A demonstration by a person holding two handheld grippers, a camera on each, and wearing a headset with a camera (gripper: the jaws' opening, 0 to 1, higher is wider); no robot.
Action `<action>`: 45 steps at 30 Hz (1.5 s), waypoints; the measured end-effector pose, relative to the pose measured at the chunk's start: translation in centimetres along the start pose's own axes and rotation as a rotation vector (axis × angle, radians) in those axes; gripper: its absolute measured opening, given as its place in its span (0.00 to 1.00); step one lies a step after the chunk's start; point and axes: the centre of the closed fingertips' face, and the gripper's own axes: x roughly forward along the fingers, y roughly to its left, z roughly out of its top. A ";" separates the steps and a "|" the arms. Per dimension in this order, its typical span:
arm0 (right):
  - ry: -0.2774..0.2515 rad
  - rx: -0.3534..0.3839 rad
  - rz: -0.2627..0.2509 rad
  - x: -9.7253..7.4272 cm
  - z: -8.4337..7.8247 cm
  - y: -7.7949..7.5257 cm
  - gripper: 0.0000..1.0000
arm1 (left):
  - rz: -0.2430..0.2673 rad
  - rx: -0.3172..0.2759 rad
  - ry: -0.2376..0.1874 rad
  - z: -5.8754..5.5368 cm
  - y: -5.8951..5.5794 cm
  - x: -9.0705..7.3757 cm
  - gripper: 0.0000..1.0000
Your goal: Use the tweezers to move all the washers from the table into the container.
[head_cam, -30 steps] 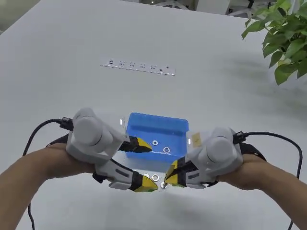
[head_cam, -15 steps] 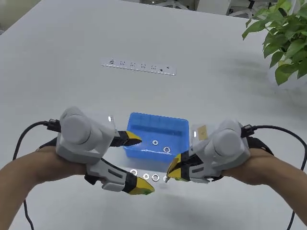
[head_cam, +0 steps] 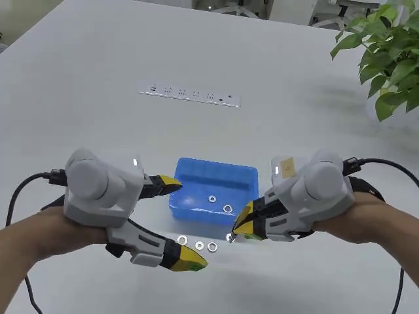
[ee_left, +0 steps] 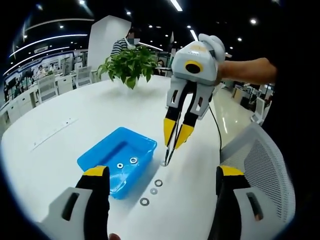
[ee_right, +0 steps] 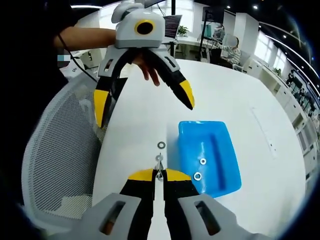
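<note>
Plainly, the blue container (head_cam: 216, 171) sits on the white table (head_cam: 98, 78) between the two grippers; two washers (head_cam: 211, 198) lie on its floor, one nearer its middle and one (head_cam: 227, 209) toward its near right corner. Just outside the container's near wall, three more washers (head_cam: 199, 246) lie in a short row on the table; in the left gripper view the same row (ee_left: 154, 191) runs beside the container's corner.

The right gripper (head_cam: 242, 226) stands at the container's near right corner; its jaws are narrow, pinched on the tweezers (ee_left: 169, 152), which hang down from the yellow tips to the tabletop just beside the container's wall. A fourth washer (head_cam: 229, 237) lies right at the tweezers' points; whether the points grip it or merely touch it cannot be told. From the right gripper view the jaws (ee_right: 154, 176) are nearly together with the tweezers' metal between them.

The left gripper (head_cam: 183, 222) is at the container's left side with its jaws spread wide and nothing in them; one yellow tip reaches toward the container's left rim, the other hangs over the table on the near side of the washer row.

Beyond the container's far wall a white power strip (head_cam: 190, 93) lies flat; well off to the far right of the container stands a green plant (head_cam: 386, 52); a mesh chair (ee_right: 55, 150) is on the container's near side.
</note>
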 end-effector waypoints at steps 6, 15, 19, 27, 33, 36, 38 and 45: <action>-0.013 -0.010 -0.012 -0.7 0.9 -1.0 0.06 | 0.014 -0.018 -0.017 0.2 0.4 -0.3 0.99; -0.024 -0.029 -0.039 -1.1 1.6 -3.0 0.06 | 0.024 -0.044 -0.029 0.2 0.9 -0.7 0.99; -0.021 -0.040 -0.045 -1.0 1.7 -3.8 0.06 | 0.032 -0.046 -0.025 0.0 1.1 -0.9 0.99; -0.020 -0.057 -0.053 -0.3 1.8 -5.0 0.06 | 0.044 -0.043 -0.033 0.1 1.6 -1.1 0.99; -0.017 -0.061 -0.057 0.7 1.7 -5.7 0.06 | 0.052 -0.042 -0.040 0.3 2.0 -1.3 0.99; -0.015 -0.062 -0.056 1.2 1.5 -5.9 0.06 | 0.055 -0.042 -0.040 0.3 2.2 -1.4 0.99; -0.012 -0.062 -0.055 1.7 1.4 -6.1 0.06 | 0.057 -0.042 -0.040 0.2 2.3 -1.5 0.99; -0.005 -0.047 -0.044 3.0 1.1 -6.4 0.06 | 0.064 -0.041 -0.039 0.2 2.8 -1.5 0.98</action>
